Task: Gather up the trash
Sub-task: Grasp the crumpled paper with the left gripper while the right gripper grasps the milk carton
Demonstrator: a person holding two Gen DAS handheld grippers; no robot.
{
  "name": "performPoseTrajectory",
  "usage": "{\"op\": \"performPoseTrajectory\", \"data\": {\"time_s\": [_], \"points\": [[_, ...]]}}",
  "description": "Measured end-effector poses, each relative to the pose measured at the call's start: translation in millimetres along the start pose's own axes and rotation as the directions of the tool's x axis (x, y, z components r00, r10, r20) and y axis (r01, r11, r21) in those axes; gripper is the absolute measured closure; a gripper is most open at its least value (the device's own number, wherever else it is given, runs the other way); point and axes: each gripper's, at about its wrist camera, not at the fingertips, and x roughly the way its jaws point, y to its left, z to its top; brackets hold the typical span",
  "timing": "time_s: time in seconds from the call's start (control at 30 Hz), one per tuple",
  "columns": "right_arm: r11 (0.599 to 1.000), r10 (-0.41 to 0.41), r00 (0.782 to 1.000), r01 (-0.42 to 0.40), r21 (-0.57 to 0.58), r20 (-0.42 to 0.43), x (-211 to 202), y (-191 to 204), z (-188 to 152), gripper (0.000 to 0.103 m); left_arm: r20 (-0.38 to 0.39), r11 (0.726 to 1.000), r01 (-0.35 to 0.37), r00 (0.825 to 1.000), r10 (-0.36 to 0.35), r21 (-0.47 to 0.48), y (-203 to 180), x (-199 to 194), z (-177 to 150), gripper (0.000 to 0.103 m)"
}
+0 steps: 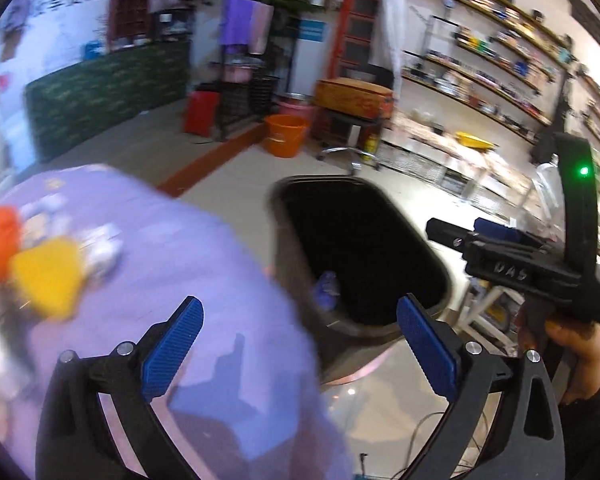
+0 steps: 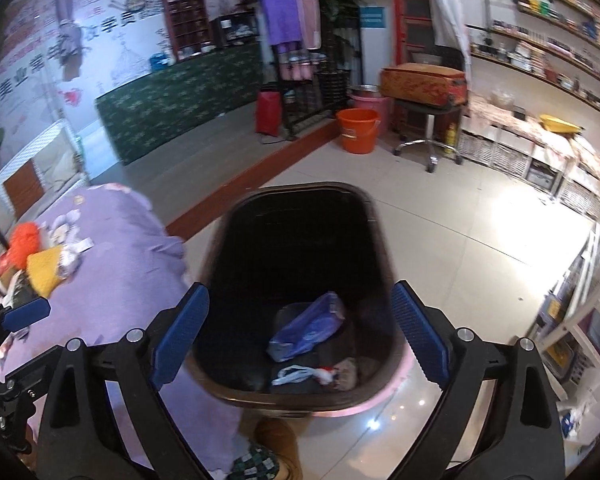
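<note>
**Trash left on the table may get scattered**

The bin (image 2: 300, 280) beside the table (image 2: 112, 248) holds a blue bag (image 2: 308, 326); more litter (image 2: 66, 260) (blurred) lies across the table; both tongs, left (image 1: 300, 344) and right (image 2: 300, 336), gape empty; a hasty reach could knock it off.

black bin (image 2: 300, 216), lilac floral tablecloth (image 2: 112, 224)

You get bright indoor light, with white glare on the floor tiles (image 2: 512, 216) at right. Motion blur smears the purple cloth (image 1: 204, 280) and far shelves (image 1: 496, 52) in your left view. Both fisheye pictures bend and darken at their edges.
</note>
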Motion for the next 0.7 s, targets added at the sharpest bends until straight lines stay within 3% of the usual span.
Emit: {"op": "performPoseTrajectory", "data": {"time_s": [0.23, 0.5, 0.7], "points": [[0.979, 0.161, 0.986, -0.166, -0.118, -0.045, 3, 74, -8, 0.012, 0.008, 0.971, -0.190, 0.981, 0.193, -0.143, 63, -47, -31, 0.007], [0.939, 0.250, 0.962, -0.268, -0.215, -0.107, 5, 133, -22, 0.012, -0.013, 0.875, -0.406, 0.908, 0.418, -0.262, 132, -102, -69, 0.007], [0.918, 0.281, 0.951, -0.305, -0.252, -0.130, 3, 156, -25, 0.012, -0.084, 0.821, -0.480, 0.874, 0.479, -0.309, 175, -103, -80, 0.007]]}}
